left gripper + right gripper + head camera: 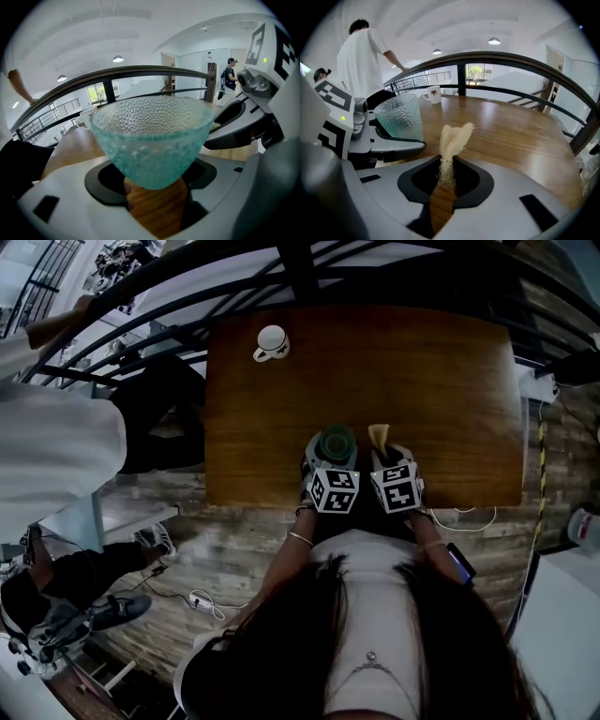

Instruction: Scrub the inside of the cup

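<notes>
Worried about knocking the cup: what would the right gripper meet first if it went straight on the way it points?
Probably the bare table, its held scrubber touching first. The glass cup sits off to its left; depth is unclear.

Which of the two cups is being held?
The bumpy blue-green glass cup, clamped in the left hand-held gripper. The white mug, which has a handle, stands by itself at the far side of the table.
</notes>
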